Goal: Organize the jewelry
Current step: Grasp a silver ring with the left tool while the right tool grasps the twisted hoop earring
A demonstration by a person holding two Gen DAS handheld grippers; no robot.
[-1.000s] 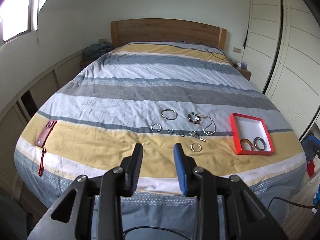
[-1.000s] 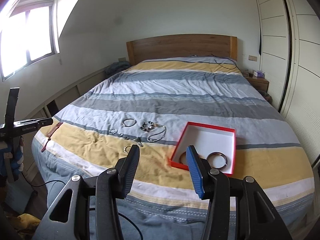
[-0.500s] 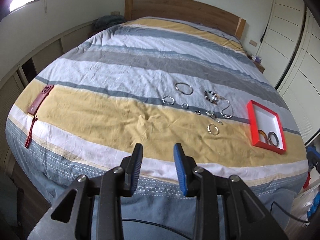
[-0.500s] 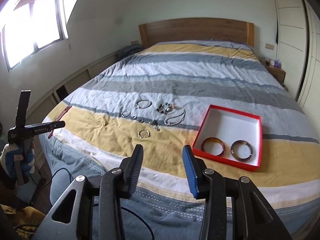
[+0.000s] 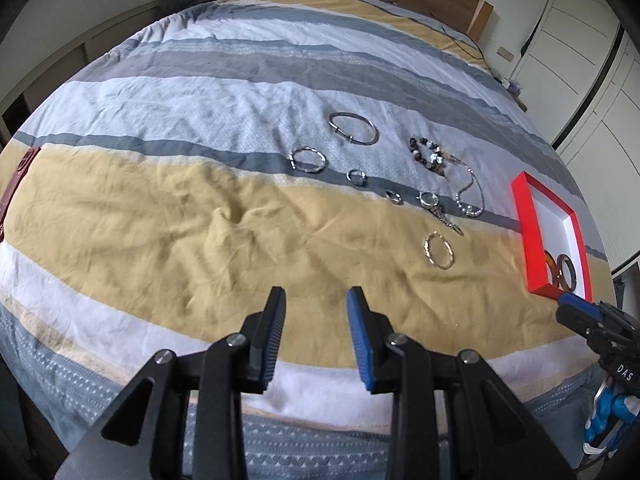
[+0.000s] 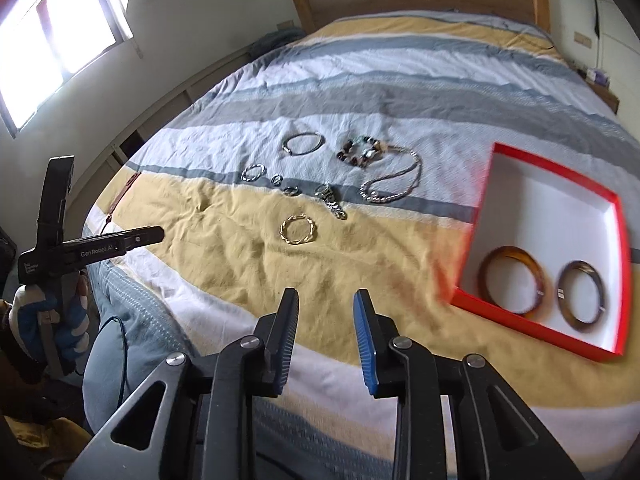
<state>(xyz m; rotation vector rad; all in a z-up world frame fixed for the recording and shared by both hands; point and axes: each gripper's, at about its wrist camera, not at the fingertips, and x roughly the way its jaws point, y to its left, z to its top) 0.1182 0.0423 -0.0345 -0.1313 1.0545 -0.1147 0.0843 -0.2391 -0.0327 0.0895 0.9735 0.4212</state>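
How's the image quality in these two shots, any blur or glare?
Right wrist view: red box smeared by motion, window blown out. Left wrist view: sharper, the box edge soft; both bend the bed with fisheye.

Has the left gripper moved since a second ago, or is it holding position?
Yes. The left gripper has come down and in toward the bed: the headboard has slid to the top edge of its view and the gold twisted hoop looms larger.
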